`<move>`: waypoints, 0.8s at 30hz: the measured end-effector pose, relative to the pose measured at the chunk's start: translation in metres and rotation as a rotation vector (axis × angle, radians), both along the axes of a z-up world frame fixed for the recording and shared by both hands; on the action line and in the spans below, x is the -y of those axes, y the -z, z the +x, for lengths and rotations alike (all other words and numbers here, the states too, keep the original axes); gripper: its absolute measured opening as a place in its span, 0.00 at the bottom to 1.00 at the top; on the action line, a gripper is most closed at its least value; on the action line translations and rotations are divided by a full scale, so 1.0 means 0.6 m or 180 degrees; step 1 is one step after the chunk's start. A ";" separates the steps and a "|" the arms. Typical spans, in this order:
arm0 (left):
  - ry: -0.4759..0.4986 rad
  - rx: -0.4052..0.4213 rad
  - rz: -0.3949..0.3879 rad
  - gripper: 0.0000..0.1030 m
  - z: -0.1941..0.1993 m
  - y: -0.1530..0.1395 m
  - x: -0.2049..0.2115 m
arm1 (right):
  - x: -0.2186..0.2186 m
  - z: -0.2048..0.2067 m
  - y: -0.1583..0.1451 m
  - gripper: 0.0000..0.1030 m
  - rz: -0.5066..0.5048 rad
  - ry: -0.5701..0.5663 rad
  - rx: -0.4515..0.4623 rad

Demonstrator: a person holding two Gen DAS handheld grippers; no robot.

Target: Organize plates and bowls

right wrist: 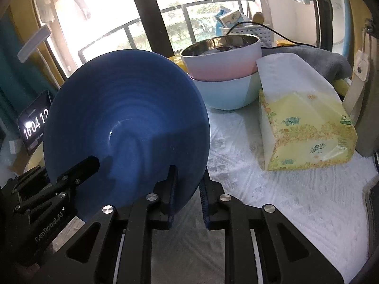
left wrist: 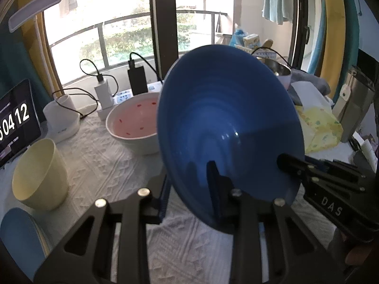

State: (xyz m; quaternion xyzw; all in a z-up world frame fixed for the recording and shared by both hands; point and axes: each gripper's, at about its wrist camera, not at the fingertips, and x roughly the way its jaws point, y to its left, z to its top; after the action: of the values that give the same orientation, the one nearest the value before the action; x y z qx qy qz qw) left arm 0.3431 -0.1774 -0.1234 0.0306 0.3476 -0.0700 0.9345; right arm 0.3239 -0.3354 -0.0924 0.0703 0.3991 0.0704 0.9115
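Left wrist view, left to right. At 9 o'clock a tablet clock (left wrist: pixel 14 120) leans at the edge of the white knitted cloth (left wrist: pixel 113 165); a cream cup (left wrist: pixel 39 174) stands just beside it at 8 o'clock, and the rim of a pale blue plate (left wrist: pixel 19 239) shows at 7 o'clock. Toward 10 o'clock a white bowl with a pink inside (left wrist: pixel 132 123) rests on the cloth, with chargers (left wrist: pixel 120 87) behind it. At centre the blue plate (left wrist: pixel 227 127) is held tilted on edge, clear of the cloth, its hollow face toward the camera. The left gripper (left wrist: pixel 189 189) is closed on the plate's lower rim, one finger in front of the face and one behind it. At 4 o'clock the right gripper (left wrist: pixel 293 168) grips the rim from the other side. Right wrist view, left to right. The left gripper (right wrist: pixel 78 172) holds the rim at 8 o'clock; the blue plate (right wrist: pixel 125 127) fills the left half; the right gripper (right wrist: pixel 187 189) has its jaws narrowed around the rim at 6 o'clock, the left finger on the plate's face, the right finger behind it. At 1 o'clock stacked bowls (right wrist: pixel 225 71), pink over pale blue, stand on the cloth, and a tissue pack (right wrist: pixel 305 127) lies at 3 o'clock.
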 end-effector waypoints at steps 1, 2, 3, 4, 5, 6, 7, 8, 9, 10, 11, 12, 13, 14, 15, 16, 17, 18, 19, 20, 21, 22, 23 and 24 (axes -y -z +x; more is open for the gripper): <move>-0.0001 0.0007 -0.0006 0.29 -0.003 -0.001 -0.002 | 0.000 -0.001 -0.001 0.18 0.0001 0.0001 0.0005; -0.0002 0.0012 -0.0014 0.29 -0.007 -0.003 -0.005 | -0.002 -0.004 -0.003 0.18 0.0002 0.0002 0.0010; -0.0003 0.0014 -0.0023 0.29 -0.009 -0.005 -0.007 | -0.004 -0.007 -0.006 0.18 0.0000 0.0001 0.0015; -0.0003 0.0015 -0.0035 0.29 -0.013 -0.008 -0.010 | -0.005 -0.011 -0.007 0.18 -0.0002 0.0000 0.0020; -0.0004 0.0014 -0.0051 0.29 -0.017 -0.010 -0.013 | -0.007 -0.016 -0.008 0.18 -0.0004 -0.0003 0.0025; -0.0003 0.0011 -0.0066 0.29 -0.020 -0.012 -0.015 | -0.009 -0.020 -0.011 0.18 -0.0006 -0.0005 0.0032; -0.0002 0.0013 -0.0077 0.29 -0.024 -0.015 -0.017 | -0.010 -0.021 -0.012 0.18 -0.0007 -0.0005 0.0036; 0.0001 0.0018 -0.0083 0.29 -0.028 -0.017 -0.019 | -0.010 -0.026 -0.014 0.18 -0.0010 -0.0007 0.0041; 0.0002 0.0025 -0.0090 0.29 -0.034 -0.019 -0.021 | -0.011 -0.028 -0.016 0.18 -0.0012 -0.0009 0.0046; 0.0002 0.0031 -0.0094 0.29 -0.039 -0.021 -0.023 | -0.010 -0.028 -0.019 0.18 -0.0014 -0.0011 0.0050; 0.0002 0.0037 -0.0097 0.29 -0.044 -0.022 -0.025 | -0.010 -0.029 -0.021 0.18 -0.0016 -0.0013 0.0055; 0.0002 0.0039 -0.0100 0.29 -0.049 -0.023 -0.027 | -0.012 -0.033 -0.024 0.18 -0.0020 -0.0015 0.0062; 0.0003 0.0037 -0.0106 0.29 -0.053 -0.025 -0.030 | -0.014 -0.037 -0.026 0.18 -0.0021 -0.0017 0.0068; 0.0004 0.0035 -0.0111 0.29 -0.058 -0.026 -0.032 | -0.017 -0.038 -0.028 0.18 -0.0020 -0.0021 0.0072; 0.0004 0.0035 -0.0112 0.29 -0.062 -0.027 -0.033 | -0.018 -0.041 -0.030 0.18 -0.0020 -0.0023 0.0076; 0.0005 0.0037 -0.0114 0.29 -0.067 -0.028 -0.037 | -0.021 -0.045 -0.032 0.18 -0.0022 -0.0027 0.0082; 0.0005 0.0041 -0.0118 0.29 -0.071 -0.029 -0.039 | -0.023 -0.049 -0.034 0.18 -0.0024 -0.0031 0.0087; 0.0004 0.0043 -0.0122 0.29 -0.076 -0.031 -0.041 | -0.025 -0.053 -0.036 0.18 -0.0026 -0.0035 0.0091; 0.0003 0.0048 -0.0128 0.29 -0.081 -0.032 -0.044 | -0.027 -0.057 -0.038 0.18 -0.0027 -0.0039 0.0093; 0.0001 0.0054 -0.0133 0.29 -0.086 -0.033 -0.047 | -0.030 -0.060 -0.040 0.18 -0.0030 -0.0043 0.0096; -0.0001 0.0057 -0.0138 0.29 -0.091 -0.034 -0.050 | -0.032 -0.065 -0.041 0.18 -0.0034 -0.0048 0.0099; -0.0004 0.0060 -0.0142 0.29 -0.096 -0.035 -0.053 | -0.035 -0.070 -0.042 0.18 -0.0037 -0.0051 0.0101; -0.0006 0.0062 -0.0146 0.29 -0.100 -0.035 -0.055 | -0.037 -0.074 -0.043 0.18 -0.0038 -0.0054 0.0101; -0.0010 0.0062 -0.0152 0.29 -0.104 -0.035 -0.058 | -0.039 -0.077 -0.043 0.18 -0.0038 -0.0060 0.0100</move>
State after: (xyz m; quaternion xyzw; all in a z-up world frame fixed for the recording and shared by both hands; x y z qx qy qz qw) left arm 0.2805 -0.1427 -0.1021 0.0084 0.3368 -0.0766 0.9384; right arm 0.2775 -0.3118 -0.0665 0.0600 0.3858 0.0776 0.9173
